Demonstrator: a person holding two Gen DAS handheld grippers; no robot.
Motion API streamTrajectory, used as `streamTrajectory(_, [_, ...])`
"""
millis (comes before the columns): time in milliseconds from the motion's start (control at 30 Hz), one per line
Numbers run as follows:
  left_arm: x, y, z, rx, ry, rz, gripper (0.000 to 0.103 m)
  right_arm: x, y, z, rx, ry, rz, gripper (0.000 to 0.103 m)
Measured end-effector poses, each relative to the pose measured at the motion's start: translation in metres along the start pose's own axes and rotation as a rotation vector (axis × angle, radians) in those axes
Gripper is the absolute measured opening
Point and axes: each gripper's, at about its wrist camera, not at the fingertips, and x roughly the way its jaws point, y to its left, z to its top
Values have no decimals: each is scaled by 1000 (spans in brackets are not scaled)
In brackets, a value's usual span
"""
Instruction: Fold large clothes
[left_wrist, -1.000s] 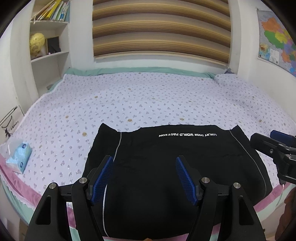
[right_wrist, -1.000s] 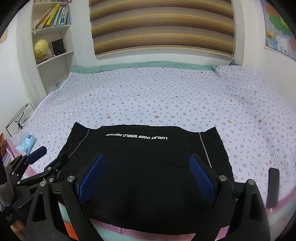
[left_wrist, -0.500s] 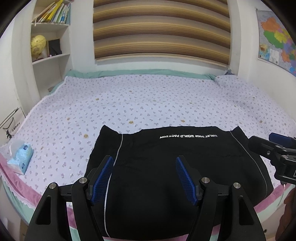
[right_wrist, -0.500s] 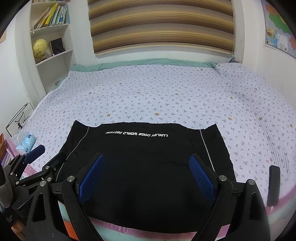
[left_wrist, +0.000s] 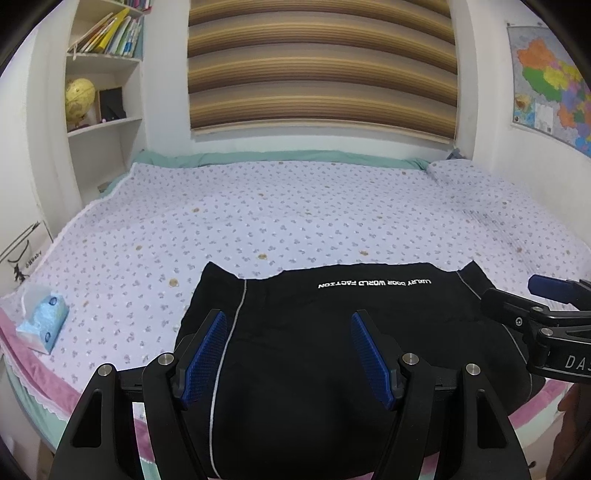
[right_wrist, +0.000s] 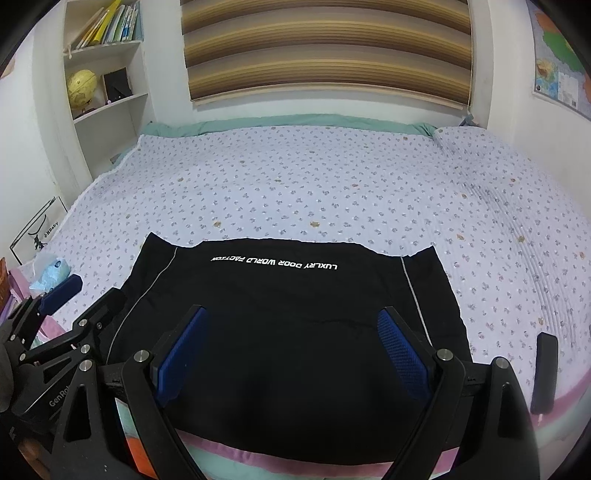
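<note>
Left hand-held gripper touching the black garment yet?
Cannot tell. Left wrist view shows the left hand-held gripper open over the black garment; neither view shows contact or gap.

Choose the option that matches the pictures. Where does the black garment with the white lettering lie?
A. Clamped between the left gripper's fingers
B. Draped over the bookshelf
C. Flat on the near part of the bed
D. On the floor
C: the black garment lies spread flat on the flowered bed, near its front edge; both the left gripper and the right gripper are open and hold nothing.
</note>
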Motion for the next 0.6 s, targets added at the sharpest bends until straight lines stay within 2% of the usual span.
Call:
streamTrajectory(300, [4, -2, -1, 8, 17, -3, 71, 0, 1, 0, 0, 4, 6, 94])
streamTrajectory(467, [6, -1, 0, -17, 43, -46, 71, 1, 0, 0, -1, 8, 13, 94])
streamTrajectory(600, [7, 0, 1, -17, 39, -37, 71, 1, 0, 0, -2, 9, 15, 94])
